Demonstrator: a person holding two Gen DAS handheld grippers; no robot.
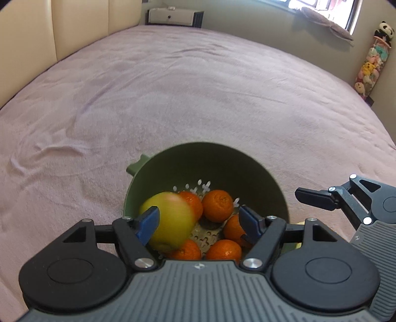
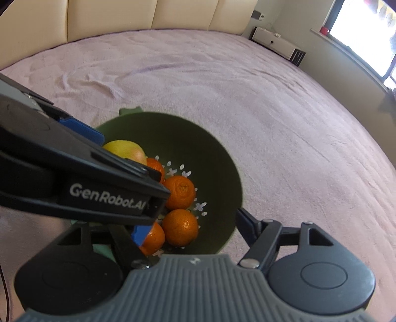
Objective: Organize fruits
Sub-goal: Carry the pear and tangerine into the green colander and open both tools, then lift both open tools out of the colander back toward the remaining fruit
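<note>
Fruits are gathered in a green colander (image 1: 222, 163) that sits on the pink bed cover (image 1: 173, 86), toward the near edge of the bed, with the headboard (image 2: 148, 17) at the far side. Several mandarins (image 1: 217, 205) lie on the perforated bottom, and a yellow-green apple (image 1: 170, 220), blurred in the left wrist view, is seen against the colander's left inner wall. The left gripper (image 1: 198, 223) is held directly over the bowl with its blue-padded fingers (image 1: 148, 223) spread wide; the left pad appears in front of the apple, but nothing is clamped between them, which suggests a release into the bowl, judged from the blur and the open spread. The right gripper (image 2: 193, 232) is held just beside the bowl's near rim, its fingers also apart and empty; one finger (image 2: 247, 223) lies outside the wall while the other is partly hidden behind the left tool, so a steadying hold on the rim cannot be confirmed. The colander's deep walls presumably keep round fruit from rolling across the soft cover.
</note>
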